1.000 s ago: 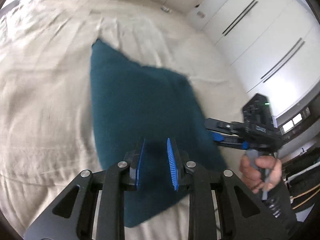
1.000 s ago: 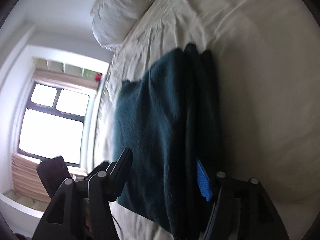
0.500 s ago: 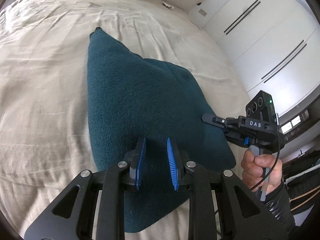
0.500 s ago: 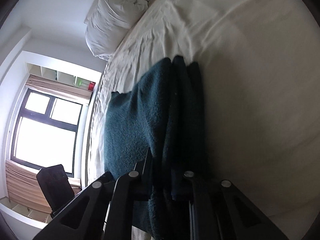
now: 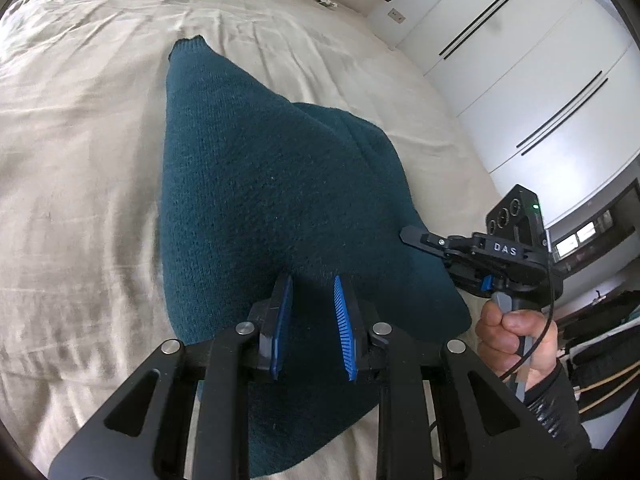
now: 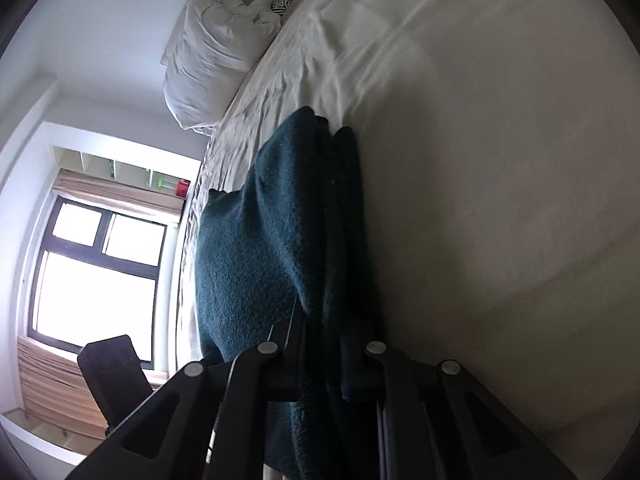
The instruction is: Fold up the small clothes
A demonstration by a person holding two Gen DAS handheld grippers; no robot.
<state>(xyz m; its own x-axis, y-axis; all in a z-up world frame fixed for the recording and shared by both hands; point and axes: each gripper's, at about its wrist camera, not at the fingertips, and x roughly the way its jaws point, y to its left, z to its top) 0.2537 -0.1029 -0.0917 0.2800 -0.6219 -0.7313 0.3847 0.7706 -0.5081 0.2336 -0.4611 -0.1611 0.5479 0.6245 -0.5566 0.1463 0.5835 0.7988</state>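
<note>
My left gripper [image 5: 312, 328] hovers over the near end of the dark teal knitted garment [image 5: 256, 208], jaws apart and holding nothing. The garment lies on the beige bed sheet [image 5: 72, 152]. My right gripper [image 6: 322, 360] has its jaws clamped on the garment's right near edge.

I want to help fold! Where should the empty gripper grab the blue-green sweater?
Probably the teal knit sweater's near edge, just below the open left gripper, coming in low from the bed's near side. It lies flat there, and the right gripper already pinches the right edge.
</note>
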